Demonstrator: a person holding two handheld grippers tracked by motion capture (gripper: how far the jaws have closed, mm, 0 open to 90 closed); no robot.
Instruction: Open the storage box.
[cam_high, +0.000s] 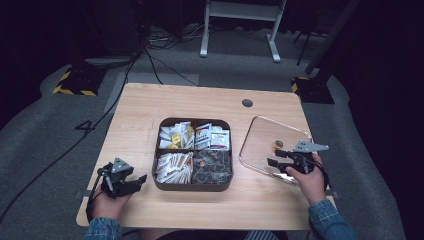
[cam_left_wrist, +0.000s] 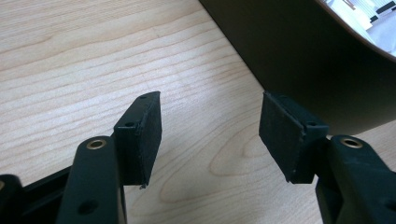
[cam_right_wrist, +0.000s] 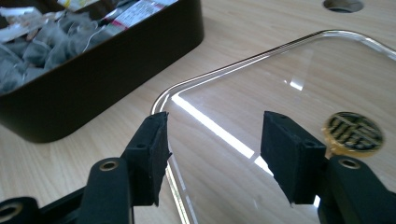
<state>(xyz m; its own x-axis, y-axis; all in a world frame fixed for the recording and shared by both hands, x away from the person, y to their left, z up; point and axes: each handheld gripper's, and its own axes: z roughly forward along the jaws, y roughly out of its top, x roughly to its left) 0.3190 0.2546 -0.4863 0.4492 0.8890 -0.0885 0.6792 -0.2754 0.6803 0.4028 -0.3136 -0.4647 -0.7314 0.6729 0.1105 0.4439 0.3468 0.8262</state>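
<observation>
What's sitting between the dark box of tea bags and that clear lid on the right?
Nothing: in the high view, only bare table separates the box from the clear lid. The right gripper view shows the same bare strip.

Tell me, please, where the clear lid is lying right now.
In the high view the clear lid lies flat on the table's right side, just right of the brown box, with the right gripper over its near edge.

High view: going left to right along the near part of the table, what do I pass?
Left gripper, jaws open over bare wood → dark brown four-compartment box of tea bags and sachets → clear glass lid with a round gold knob → right gripper, jaws open over the lid's near edge.
</observation>
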